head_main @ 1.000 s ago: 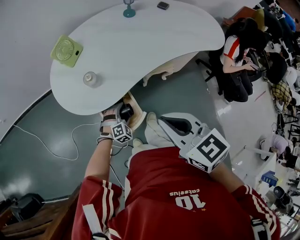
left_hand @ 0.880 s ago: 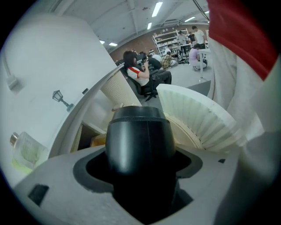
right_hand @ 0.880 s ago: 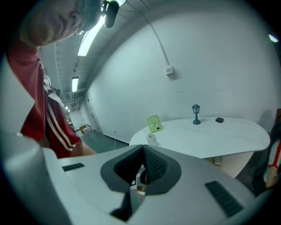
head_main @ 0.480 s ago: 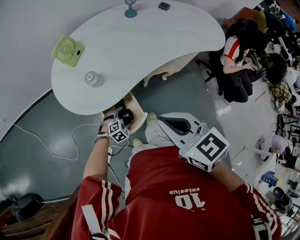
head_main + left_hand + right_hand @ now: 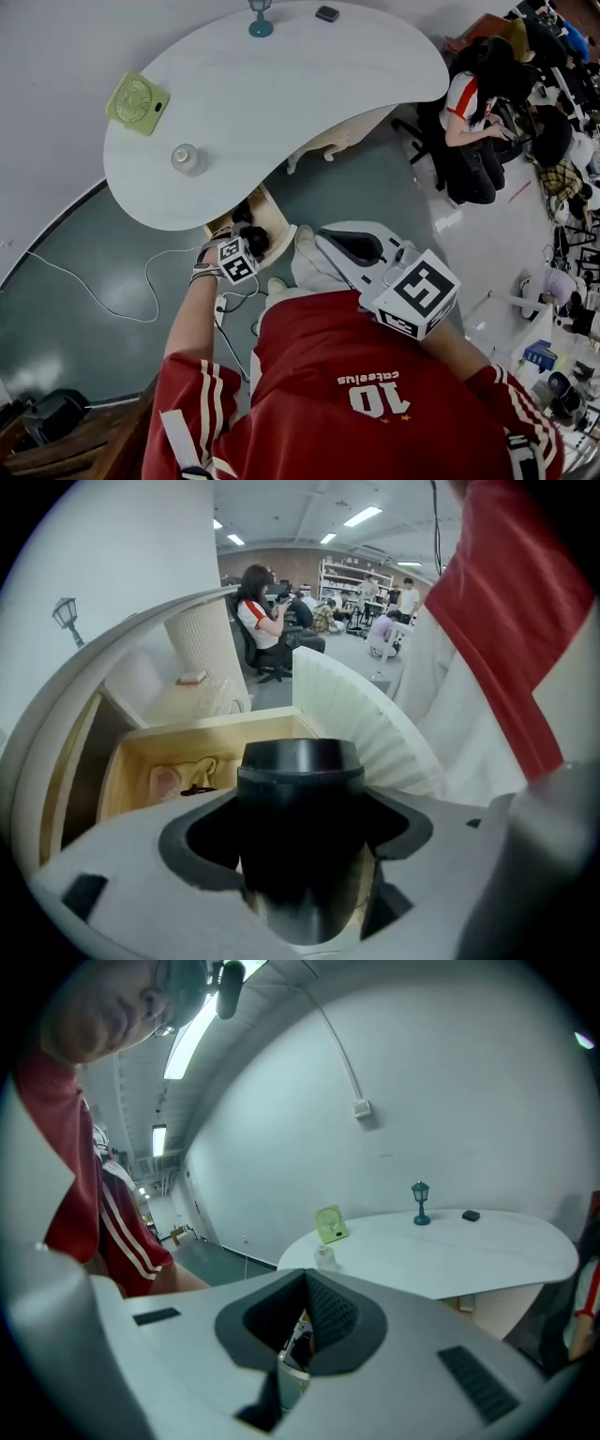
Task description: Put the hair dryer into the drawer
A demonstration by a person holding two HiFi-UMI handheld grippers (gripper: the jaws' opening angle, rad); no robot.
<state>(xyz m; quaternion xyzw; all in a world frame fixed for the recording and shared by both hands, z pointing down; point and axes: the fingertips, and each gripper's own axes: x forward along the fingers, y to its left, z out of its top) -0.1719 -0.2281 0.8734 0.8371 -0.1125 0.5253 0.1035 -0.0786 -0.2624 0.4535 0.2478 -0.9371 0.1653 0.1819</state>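
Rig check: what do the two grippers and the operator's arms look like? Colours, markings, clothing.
The left gripper and right gripper both have pale grey moulded bodies, with dark pads lining a notch at the jaws. The right's pad is ribbed. Each carries a white marker cube printed with black squares. The person wears a red jersey with white-striped short sleeves and a white 10.

A green fan (image 5: 134, 97) and small lantern (image 5: 260, 19) sit on the white table (image 5: 309, 84).
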